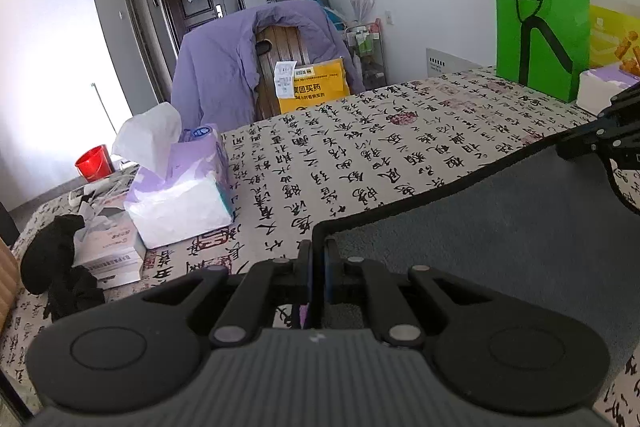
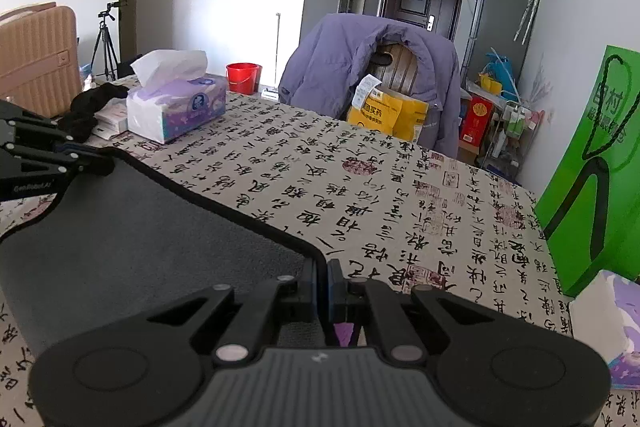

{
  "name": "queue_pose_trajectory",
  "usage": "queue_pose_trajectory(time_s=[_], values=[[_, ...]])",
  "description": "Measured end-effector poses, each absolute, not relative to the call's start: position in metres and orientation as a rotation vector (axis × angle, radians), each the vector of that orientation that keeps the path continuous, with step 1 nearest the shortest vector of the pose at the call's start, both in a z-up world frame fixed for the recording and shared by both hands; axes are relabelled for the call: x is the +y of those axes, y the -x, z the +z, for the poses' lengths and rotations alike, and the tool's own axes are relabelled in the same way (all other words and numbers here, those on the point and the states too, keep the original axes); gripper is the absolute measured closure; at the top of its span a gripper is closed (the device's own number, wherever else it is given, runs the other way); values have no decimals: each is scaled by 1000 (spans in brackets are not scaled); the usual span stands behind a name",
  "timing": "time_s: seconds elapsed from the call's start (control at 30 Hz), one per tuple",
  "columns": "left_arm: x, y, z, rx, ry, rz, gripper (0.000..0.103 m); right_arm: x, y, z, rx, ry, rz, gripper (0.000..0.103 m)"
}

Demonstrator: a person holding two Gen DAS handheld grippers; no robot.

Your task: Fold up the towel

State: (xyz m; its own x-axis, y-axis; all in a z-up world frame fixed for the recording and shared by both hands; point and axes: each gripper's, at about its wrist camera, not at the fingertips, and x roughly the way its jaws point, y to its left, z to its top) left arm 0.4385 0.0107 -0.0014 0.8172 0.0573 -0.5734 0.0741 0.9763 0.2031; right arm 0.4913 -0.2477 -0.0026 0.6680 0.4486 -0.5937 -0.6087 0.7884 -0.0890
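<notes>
A dark grey towel (image 1: 500,227) with a black hem is stretched between the two grippers above the calligraphy tablecloth (image 1: 340,155). My left gripper (image 1: 319,251) is shut on the towel's left corner. My right gripper (image 2: 322,271) is shut on the towel's (image 2: 140,227) right corner. The right gripper also shows in the left wrist view (image 1: 576,147) at the far right, pinching the hem. The left gripper shows in the right wrist view (image 2: 100,163) at the left. The towel's lower part hangs out of sight below both grippers.
A purple tissue pack (image 1: 180,183) with a black cloth (image 1: 60,263) and booklets (image 1: 108,247) lies at the left. A green paper bag (image 1: 536,19) and another tissue pack (image 2: 604,327) stand at the right. A chair with a purple jacket (image 2: 368,75) stands behind the table.
</notes>
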Motion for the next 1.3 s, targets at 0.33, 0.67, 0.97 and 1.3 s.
queue_pose_trajectory(time_s=[0.33,0.67,0.97,1.3], values=[[14,-450,-4,634,-193,-7,95,-245,-506,-8,612,275,599,97],[36,-445,6,615,-23,-30,0,-259,-518,-3,673,131,584,0],[42,-441,8,627,11,-14,0,-262,-516,-5,706,99,594,0],[39,-425,13,625,4,-23,0,-262,-504,-2,710,97,603,0]])
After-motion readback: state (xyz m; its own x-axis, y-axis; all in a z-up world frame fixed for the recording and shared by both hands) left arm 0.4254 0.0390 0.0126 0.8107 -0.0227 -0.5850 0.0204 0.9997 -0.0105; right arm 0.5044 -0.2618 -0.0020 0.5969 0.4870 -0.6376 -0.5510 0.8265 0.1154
